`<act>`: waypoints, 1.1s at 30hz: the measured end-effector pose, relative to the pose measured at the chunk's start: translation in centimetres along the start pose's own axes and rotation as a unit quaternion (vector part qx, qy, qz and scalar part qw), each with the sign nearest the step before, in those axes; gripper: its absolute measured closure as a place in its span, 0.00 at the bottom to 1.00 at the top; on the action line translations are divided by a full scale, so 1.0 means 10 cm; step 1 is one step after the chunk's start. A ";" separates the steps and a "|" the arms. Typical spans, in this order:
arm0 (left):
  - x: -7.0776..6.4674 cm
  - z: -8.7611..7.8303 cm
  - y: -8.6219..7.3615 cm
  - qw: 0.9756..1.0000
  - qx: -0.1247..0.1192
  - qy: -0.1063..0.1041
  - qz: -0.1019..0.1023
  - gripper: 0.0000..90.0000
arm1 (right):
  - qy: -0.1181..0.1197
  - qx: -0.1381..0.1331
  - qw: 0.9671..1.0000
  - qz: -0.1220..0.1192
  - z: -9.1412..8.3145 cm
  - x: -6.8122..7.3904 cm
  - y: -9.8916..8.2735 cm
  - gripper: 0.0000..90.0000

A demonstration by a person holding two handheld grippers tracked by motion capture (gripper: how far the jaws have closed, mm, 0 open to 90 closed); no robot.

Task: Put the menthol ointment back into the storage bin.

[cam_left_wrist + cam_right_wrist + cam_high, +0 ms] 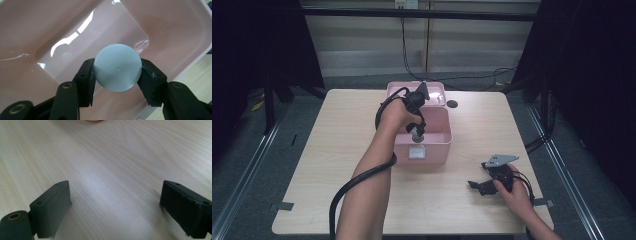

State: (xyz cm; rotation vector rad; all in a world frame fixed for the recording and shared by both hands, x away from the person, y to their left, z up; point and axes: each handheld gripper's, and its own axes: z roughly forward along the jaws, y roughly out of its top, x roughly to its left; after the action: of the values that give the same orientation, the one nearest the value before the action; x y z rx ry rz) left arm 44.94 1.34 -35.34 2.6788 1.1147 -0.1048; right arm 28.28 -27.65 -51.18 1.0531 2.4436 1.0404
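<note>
A pink plastic bin (432, 147) stands at the table's middle, its lid (438, 95) lying flat behind it. My left gripper (417, 131) points down into the bin and is shut on a pale blue-grey round disc (117, 67), which hangs over the bin's bare glossy floor (75, 50). Both pads press the disc's rim from either side. My right gripper (482, 186) rests low over the bare wood (112, 170) at the front right, open, nothing between its jaws.
A small dark round object (452, 104) lies on the table just right of the lid. A white label (417, 152) marks the bin's front wall. Black cables trail from both grippers. Dark curtains flank the table.
</note>
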 end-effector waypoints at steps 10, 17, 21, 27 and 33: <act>0.19 0.09 -0.07 0.999 -0.012 0.010 -0.044 0.56 | 0.000 0.000 1.000 0.000 0.00 0.00 0.00 0.10; 0.36 0.18 -0.11 0.995 -0.021 0.030 -0.096 0.56 | 0.000 0.000 1.000 0.000 0.00 0.00 0.00 0.10; 0.41 0.21 -0.11 0.992 -0.022 0.040 -0.117 0.56 | 0.001 0.000 1.000 0.000 0.00 0.00 0.00 0.10; 0.47 0.32 -0.10 0.984 -0.033 0.052 -0.166 0.56 | 0.000 -0.001 1.000 -0.001 0.00 0.00 0.00 0.10; 0.50 0.44 -0.08 0.980 -0.035 0.067 -0.185 0.56 | 0.000 0.000 1.000 0.000 0.00 0.00 0.00 0.10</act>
State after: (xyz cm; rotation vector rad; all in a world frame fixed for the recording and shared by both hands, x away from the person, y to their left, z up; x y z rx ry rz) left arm 48.05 4.25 -40.50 2.4173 1.6173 0.0524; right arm 28.29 -27.65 -51.18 1.0519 2.4427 1.0404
